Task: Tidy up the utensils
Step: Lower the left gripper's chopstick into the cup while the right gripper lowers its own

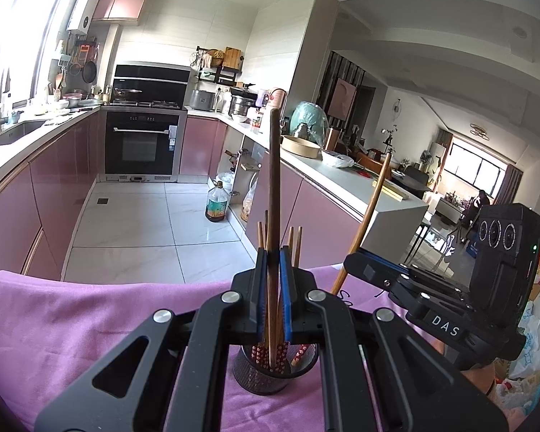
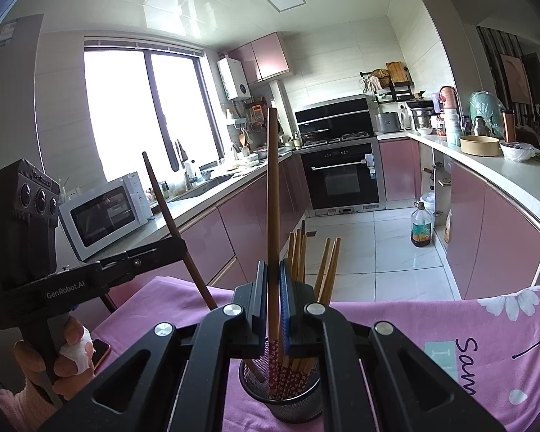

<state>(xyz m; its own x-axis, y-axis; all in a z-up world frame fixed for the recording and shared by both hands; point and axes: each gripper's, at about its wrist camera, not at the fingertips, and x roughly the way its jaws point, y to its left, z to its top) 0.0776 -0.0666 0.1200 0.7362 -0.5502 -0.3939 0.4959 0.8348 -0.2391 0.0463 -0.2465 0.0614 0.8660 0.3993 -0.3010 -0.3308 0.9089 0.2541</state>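
We hold both tools clamped, left tool [image 1: 273, 280] on dark chopstick [image 1: 274, 180], right tool [image 2: 273, 288] on another chopstick [image 2: 273, 187]. Both stand over mesh holder [image 2: 288, 401] on pink cloth [image 2: 396, 324]. Keep sticks upright; lower tips inside rim before releasing.

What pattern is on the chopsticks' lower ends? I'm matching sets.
Red with small white flowers on the chopsticks, clearest in the right wrist view.

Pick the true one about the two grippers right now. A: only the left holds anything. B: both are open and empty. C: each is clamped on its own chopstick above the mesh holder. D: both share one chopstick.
C: the left gripper clamps a dark chopstick, the right gripper a lighter one, over the mesh holder.
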